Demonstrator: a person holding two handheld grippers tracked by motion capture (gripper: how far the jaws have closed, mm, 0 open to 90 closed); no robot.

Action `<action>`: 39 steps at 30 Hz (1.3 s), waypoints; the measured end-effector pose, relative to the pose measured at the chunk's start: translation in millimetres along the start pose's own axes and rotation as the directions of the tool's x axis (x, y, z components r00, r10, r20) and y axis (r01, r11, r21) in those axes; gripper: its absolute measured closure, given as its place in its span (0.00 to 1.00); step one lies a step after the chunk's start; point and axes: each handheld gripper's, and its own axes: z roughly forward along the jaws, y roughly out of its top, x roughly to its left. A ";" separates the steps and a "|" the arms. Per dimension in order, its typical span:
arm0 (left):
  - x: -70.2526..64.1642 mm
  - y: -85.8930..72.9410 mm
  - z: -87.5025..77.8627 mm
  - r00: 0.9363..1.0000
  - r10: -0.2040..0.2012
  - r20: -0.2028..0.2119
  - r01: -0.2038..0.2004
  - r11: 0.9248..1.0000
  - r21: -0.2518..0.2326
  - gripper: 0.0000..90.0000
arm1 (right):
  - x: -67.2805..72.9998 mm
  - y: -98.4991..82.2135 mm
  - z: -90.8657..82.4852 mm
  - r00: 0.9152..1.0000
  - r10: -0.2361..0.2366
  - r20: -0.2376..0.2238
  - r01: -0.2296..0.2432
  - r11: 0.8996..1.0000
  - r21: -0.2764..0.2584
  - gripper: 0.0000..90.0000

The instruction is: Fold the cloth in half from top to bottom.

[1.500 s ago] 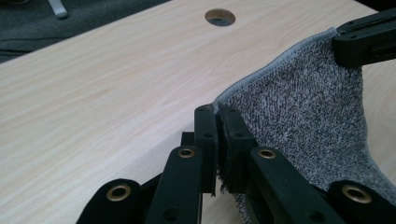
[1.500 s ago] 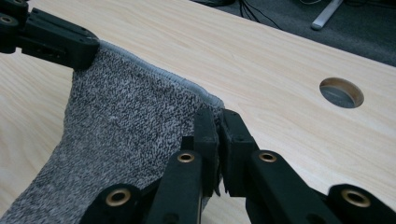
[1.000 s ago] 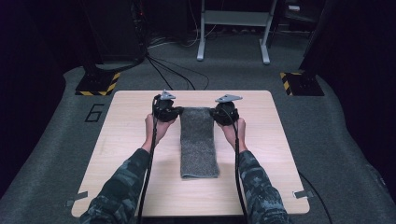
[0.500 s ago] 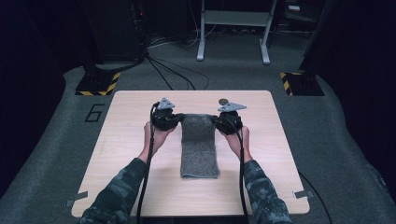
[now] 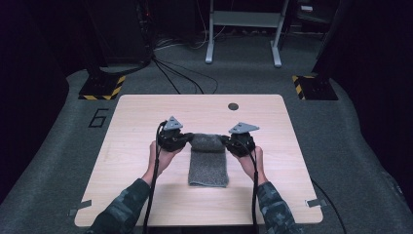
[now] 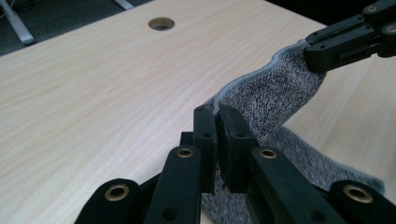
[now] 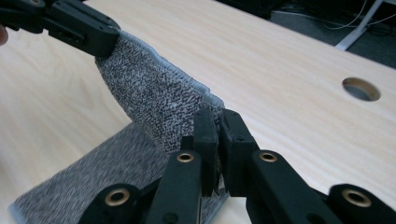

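I have the left gripper [image 5: 187, 140] clamped on one far corner of the grey towel [image 5: 208, 163], and the right gripper [image 5: 225, 141] clamped on the other far corner. In the left gripper view my own jaws are pinched together on the towel's pale hemmed edge [image 6: 243, 81], with the cloth running up and away to the right gripper [image 6: 322, 51], which bites the opposite corner at the upper right of that picture. The right gripper view shows the same from the other side: my jaws are closed on the hem, and the left gripper [image 7: 100, 35] holds the far corner at the upper left. Between the two grips the lifted end of the towel hangs as a slack band above the table [image 5: 146, 117], and the hem sags a little between the corners. The rest of the towel lies flat on the wood below, a narrow strip running back toward me; from the high view its near end sits about midway between the grippers and the table's near edge. The lifted end stands over the part that lies flat, so the cloth is bent over on itself there. Both hands [image 5: 163, 156] sit low over the middle of the table, one on each side of the towel. A round hole [image 5: 233, 106] in the tabletop lies beyond the right gripper.
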 end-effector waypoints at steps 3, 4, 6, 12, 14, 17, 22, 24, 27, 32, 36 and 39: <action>-4.5 -6.5 -1.7 1.000 0.004 0.010 -0.004 1.000 0.018 0.95 | 5.0 -7.9 -1.1 1.000 -0.006 -0.003 0.006 1.000 0.013 0.96; -5.8 -8.4 -1.2 1.000 0.002 0.007 -0.002 1.000 0.014 0.95 | 6.4 -11.1 -1.5 1.000 -0.008 -0.010 0.008 1.000 0.017 0.96; -8.5 -13.3 -1.2 1.000 0.002 0.015 -0.003 1.000 0.021 0.94 | 8.5 -15.7 -2.2 1.000 -0.008 -0.010 0.008 1.000 0.020 0.96; -17.4 -29.3 2.5 0.999 -0.016 0.038 0.014 0.999 0.048 0.94 | 13.2 -30.1 -3.1 1.000 0.003 -0.021 -0.002 0.999 0.034 0.95; -18.9 -35.1 4.0 0.999 -0.027 0.047 0.025 0.999 0.047 0.94 | 15.1 -35.8 -3.3 1.000 0.003 -0.024 -0.002 0.999 0.038 0.95; -21.7 -43.8 5.3 0.997 -0.051 0.054 0.049 0.998 0.050 0.94 | 17.7 -43.5 -4.0 0.999 0.012 -0.031 -0.011 0.999 0.046 0.95; -26.7 -55.6 4.4 0.995 -0.069 0.073 0.064 0.996 0.068 0.93 | 22.6 -57.6 -3.8 0.999 0.017 -0.051 -0.013 0.997 0.070 0.95; -29.8 -59.4 3.7 0.996 -0.056 0.072 0.050 0.995 0.082 0.92 | 25.3 -61.6 -4.6 0.998 0.026 -0.053 -0.022 0.997 0.080 0.94; -34.3 -66.1 3.2 0.993 -0.069 0.091 0.060 0.994 0.091 0.89 | 27.5 -65.6 -6.0 0.998 0.026 -0.058 -0.021 0.996 0.084 0.93; -38.9 -73.2 -6.3 0.988 -0.088 0.126 0.074 0.991 0.113 0.69 | 29.4 -72.5 -17.7 0.995 0.046 -0.086 -0.038 0.995 0.094 0.78; -39.0 -74.3 -23.3 0.986 -0.116 0.118 0.105 0.990 0.096 0.50 | 25.8 -77.1 -35.2 0.991 0.090 -0.102 -0.083 0.994 0.073 0.65; -33.3 -70.0 -32.0 0.986 -0.141 0.086 0.135 0.988 0.071 0.41 | 19.5 -76.1 -43.5 0.986 0.132 -0.102 -0.128 0.991 0.046 0.58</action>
